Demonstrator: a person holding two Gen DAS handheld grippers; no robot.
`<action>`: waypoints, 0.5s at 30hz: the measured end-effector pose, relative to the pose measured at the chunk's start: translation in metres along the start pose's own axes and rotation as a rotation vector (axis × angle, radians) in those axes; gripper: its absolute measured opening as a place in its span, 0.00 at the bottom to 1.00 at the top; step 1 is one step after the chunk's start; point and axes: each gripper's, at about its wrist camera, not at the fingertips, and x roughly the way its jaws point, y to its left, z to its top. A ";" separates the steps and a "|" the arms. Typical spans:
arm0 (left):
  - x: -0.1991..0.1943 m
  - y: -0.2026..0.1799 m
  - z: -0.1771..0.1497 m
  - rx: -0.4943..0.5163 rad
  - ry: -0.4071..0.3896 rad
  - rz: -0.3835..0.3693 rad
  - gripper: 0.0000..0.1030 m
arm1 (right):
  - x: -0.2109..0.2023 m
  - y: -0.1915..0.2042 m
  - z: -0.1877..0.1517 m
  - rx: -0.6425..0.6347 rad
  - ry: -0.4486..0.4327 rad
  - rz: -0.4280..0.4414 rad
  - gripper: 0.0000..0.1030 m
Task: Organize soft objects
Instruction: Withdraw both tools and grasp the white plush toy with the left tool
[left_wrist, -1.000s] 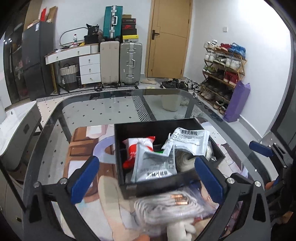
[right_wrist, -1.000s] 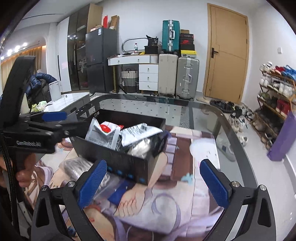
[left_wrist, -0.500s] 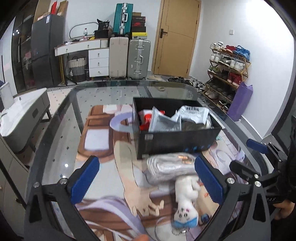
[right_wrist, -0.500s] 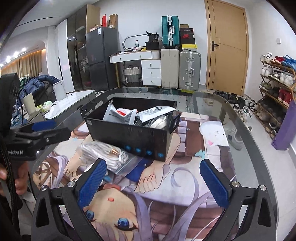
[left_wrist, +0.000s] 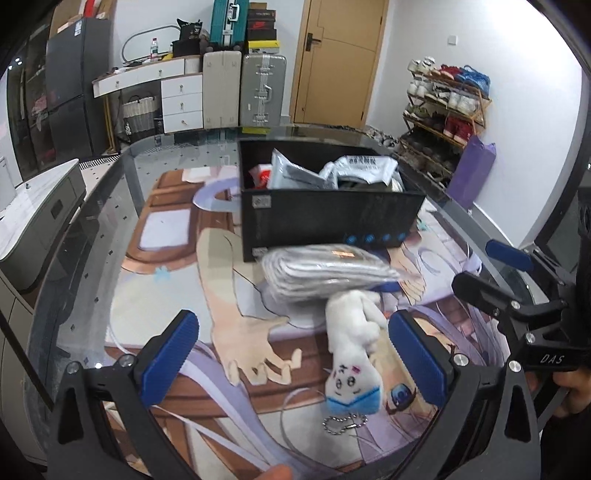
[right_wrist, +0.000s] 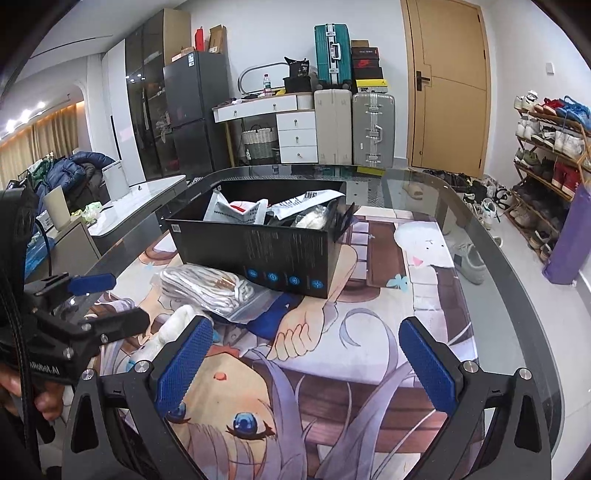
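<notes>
A black box (left_wrist: 328, 221) holding several soft packets (left_wrist: 364, 168) stands on the printed mat; it also shows in the right wrist view (right_wrist: 258, 251). A clear bag of white cloth (left_wrist: 325, 271) lies against its near side, seen also in the right wrist view (right_wrist: 210, 288). A white plush toy with a blue end and bead chain (left_wrist: 352, 350) lies nearer me, between the fingers of my open, empty left gripper (left_wrist: 293, 363). My right gripper (right_wrist: 304, 363) is open and empty above the mat, with the plush (right_wrist: 173, 326) at its left.
The glass table edge (right_wrist: 517, 295) curves round the mat (left_wrist: 173, 295). A grey cabinet (left_wrist: 37, 218) stands left of the table. Suitcases (right_wrist: 373, 129), a drawer unit and a shoe rack (right_wrist: 546, 147) stand beyond. The right gripper shows at the right of the left wrist view (left_wrist: 491, 273).
Both grippers have pulled back from the box toward me. The bag and the plush toy have come fully into view in front of the left gripper.
</notes>
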 end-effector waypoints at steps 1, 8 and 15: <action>0.003 -0.003 -0.002 0.005 0.012 0.001 1.00 | 0.000 0.000 -0.001 0.002 0.003 0.000 0.99; 0.014 -0.017 -0.010 0.040 0.048 -0.018 1.00 | 0.003 -0.002 -0.002 0.003 0.008 0.003 0.99; 0.024 -0.021 -0.013 0.066 0.076 -0.004 0.98 | 0.006 -0.003 -0.002 0.007 0.013 0.002 0.99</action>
